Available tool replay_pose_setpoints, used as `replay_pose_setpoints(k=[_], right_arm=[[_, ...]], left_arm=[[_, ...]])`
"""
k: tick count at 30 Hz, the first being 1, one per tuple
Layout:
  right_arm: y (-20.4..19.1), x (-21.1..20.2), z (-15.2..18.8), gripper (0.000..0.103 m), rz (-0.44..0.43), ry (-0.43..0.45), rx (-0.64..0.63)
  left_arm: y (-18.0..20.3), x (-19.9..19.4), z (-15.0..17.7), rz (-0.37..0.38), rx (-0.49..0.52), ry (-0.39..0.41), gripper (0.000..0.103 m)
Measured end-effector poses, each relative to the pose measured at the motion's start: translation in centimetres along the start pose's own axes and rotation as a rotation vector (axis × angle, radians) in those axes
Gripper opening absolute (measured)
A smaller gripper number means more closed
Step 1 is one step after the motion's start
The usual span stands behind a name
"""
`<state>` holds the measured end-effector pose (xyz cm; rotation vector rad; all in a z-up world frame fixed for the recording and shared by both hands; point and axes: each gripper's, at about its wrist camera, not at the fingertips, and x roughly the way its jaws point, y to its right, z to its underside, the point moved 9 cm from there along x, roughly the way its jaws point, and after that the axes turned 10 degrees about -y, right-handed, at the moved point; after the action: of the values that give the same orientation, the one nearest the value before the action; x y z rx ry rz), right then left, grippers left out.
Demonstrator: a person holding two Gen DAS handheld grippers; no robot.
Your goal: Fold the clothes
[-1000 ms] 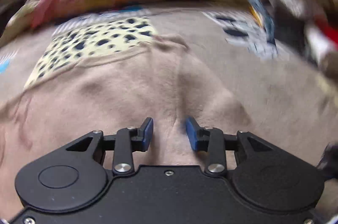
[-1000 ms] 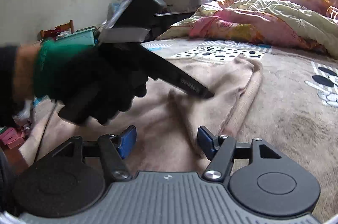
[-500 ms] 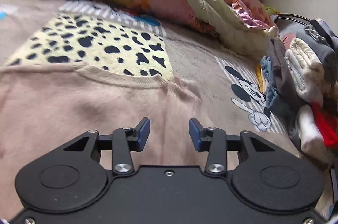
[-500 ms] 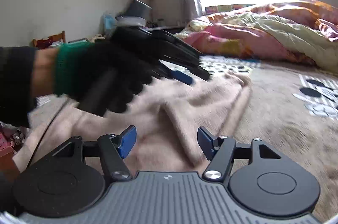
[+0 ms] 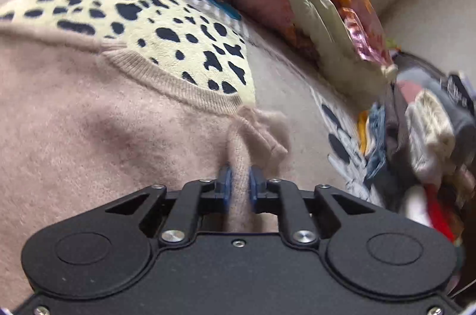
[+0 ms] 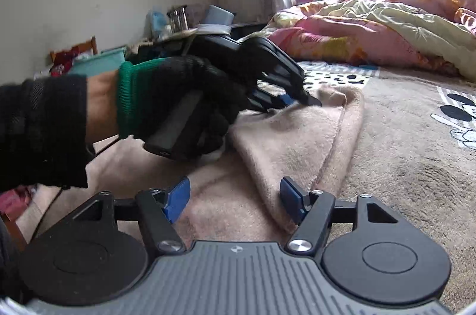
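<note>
A beige knit sweater (image 5: pixel 89 130) lies spread on the bed, its ribbed hem running across the left wrist view. My left gripper (image 5: pixel 239 185) is shut on a pinched fold of the sweater near its hem corner. In the right wrist view the sweater (image 6: pixel 291 142) lies folded over with a sleeve along its right side, and the left gripper (image 6: pixel 297 100), held by a black-gloved hand, grips its far edge. My right gripper (image 6: pixel 235 200) is open, low over the near edge of the sweater, holding nothing.
A leopard-print and cartoon-mouse bed cover (image 5: pixel 166 26) lies under the sweater. A rumpled floral quilt (image 6: pixel 386 26) lies at the far side of the bed. A pile of clothes (image 5: pixel 425 130) sits at the right. Cluttered shelves (image 6: pixel 178 23) stand by the wall.
My left gripper moved forward to the sweater's hem corner and shut on a fold of it. My right gripper stayed open in about the same place.
</note>
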<state>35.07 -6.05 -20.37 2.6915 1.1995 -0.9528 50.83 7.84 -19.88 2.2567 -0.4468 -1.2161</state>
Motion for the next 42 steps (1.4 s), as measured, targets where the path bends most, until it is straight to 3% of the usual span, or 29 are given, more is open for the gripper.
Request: replay_pose_setpoints(k=[3, 6, 9, 12, 16, 20, 23, 25, 26, 28, 31, 35, 36, 38, 41, 42], right_arm=[[0.1, -0.4, 0.0, 0.068, -0.006, 0.009, 0.012], [0.0, -0.5, 0.1, 0.068, -0.003, 0.008, 0.011], [-0.2, -0.3, 0.1, 0.068, 0.005, 0.001, -0.009], [-0.3, -0.4, 0.2, 0.068, 0.004, 0.004, -0.008], [-0.2, -0.5, 0.3, 0.068, -0.001, 0.000, -0.001], [-0.2, -0.3, 0.3, 0.069, -0.010, -0.007, 0.009], [-0.2, -0.3, 0.4, 0.069, -0.010, -0.011, 0.008], [-0.1, -0.2, 0.3, 0.070, -0.011, -0.013, 0.008], [-0.1, -0.2, 0.3, 0.070, -0.014, -0.012, 0.011], [0.1, -0.4, 0.2, 0.069, -0.021, -0.002, 0.025], [0.3, -1.2, 0.0, 0.069, -0.011, 0.015, 0.025], [0.4, -2.5, 0.3, 0.067, 0.004, 0.012, 0.005], [0.4, -3.0, 0.6, 0.067, 0.002, 0.007, 0.003], [0.3, -4.0, 1.3, 0.066, -0.004, -0.009, 0.009], [-0.1, -5.1, 2.3, 0.066, -0.024, -0.013, 0.049], [-0.5, -5.2, 2.6, 0.066, -0.030, -0.014, 0.052]], left_arm=[[1.9, -1.6, -0.5, -0.106, 0.140, 0.028, 0.031], [4.9, -3.3, -0.9, -0.221, 0.355, 0.121, 0.030], [7.3, -2.6, -1.1, -0.233, 0.476, 0.131, 0.030], [8.0, 0.4, -1.4, -0.222, 0.511, 0.076, 0.030], [6.6, 4.7, -1.5, -0.341, 0.538, -0.119, 0.031], [9.5, 4.0, -3.5, -0.317, 0.581, -0.051, 0.031], [8.4, 6.5, -3.1, -0.352, 0.583, -0.134, 0.031], [7.5, 7.8, -2.8, -0.378, 0.566, -0.194, 0.037], [8.1, 6.7, -3.3, -0.368, 0.547, -0.177, 0.037], [9.9, 3.1, -3.6, -0.323, 0.573, -0.066, 0.037], [9.9, -3.5, -1.1, -0.326, 0.570, 0.057, 0.037], [6.7, -10.6, 4.1, -0.439, 0.575, 0.189, 0.030], [5.8, -11.6, 5.5, -0.429, 0.554, 0.207, 0.028], [4.8, -11.2, 7.8, -0.359, 0.512, 0.193, 0.028], [3.5, -6.6, 11.1, -0.359, 0.583, 0.054, 0.027], [3.6, -5.7, 11.6, -0.393, 0.647, 0.050, 0.028]])
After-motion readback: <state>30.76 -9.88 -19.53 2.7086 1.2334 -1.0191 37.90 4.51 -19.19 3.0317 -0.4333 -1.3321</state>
